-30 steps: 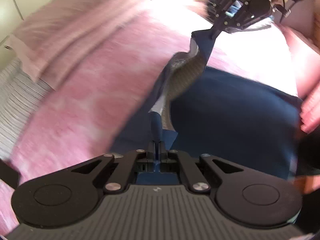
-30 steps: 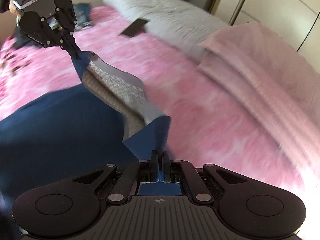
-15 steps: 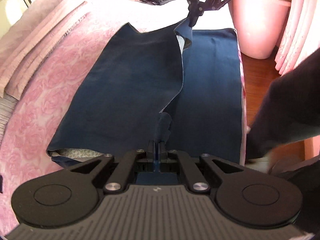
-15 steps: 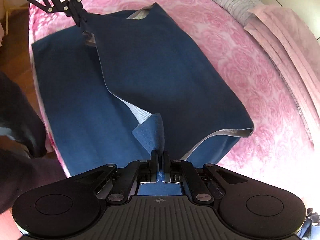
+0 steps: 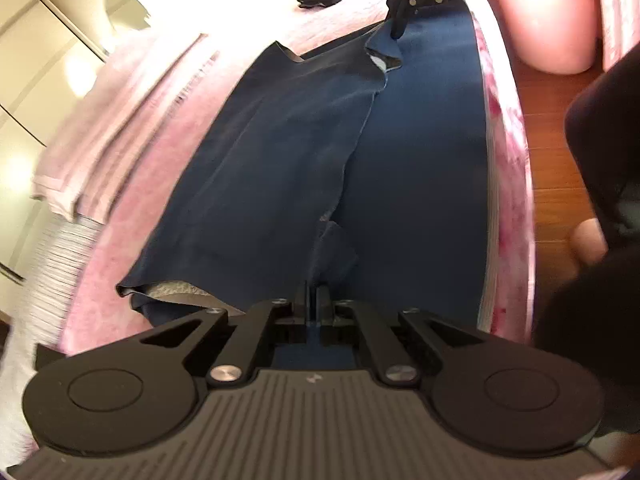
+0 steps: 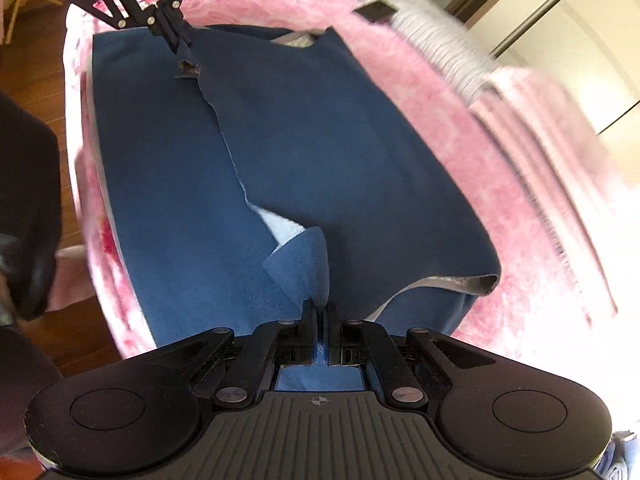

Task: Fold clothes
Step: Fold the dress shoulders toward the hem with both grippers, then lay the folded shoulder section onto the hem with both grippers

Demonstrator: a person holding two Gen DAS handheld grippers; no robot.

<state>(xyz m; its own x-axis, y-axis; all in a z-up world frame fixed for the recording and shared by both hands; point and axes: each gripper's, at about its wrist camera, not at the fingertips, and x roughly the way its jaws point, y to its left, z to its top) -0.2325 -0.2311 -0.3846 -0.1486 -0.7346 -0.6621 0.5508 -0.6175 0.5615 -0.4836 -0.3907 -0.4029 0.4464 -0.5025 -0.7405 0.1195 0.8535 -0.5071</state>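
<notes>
Both grippers, left and right, have lowered the folded cloth flap; each clamps a corner, its edge running lengthwise up-frame between them.

A pink rose-patterned bedspread, a folded pink blanket, wooden floor.

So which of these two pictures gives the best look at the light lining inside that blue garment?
The right wrist view. There the blue garment shows its pale lining clearly beside the pinched corner, plus grey lining along the folded end. The left wrist view shows only a small pale patch near the far hand-held gripper and a shadowed grey strip at the near end.
</notes>
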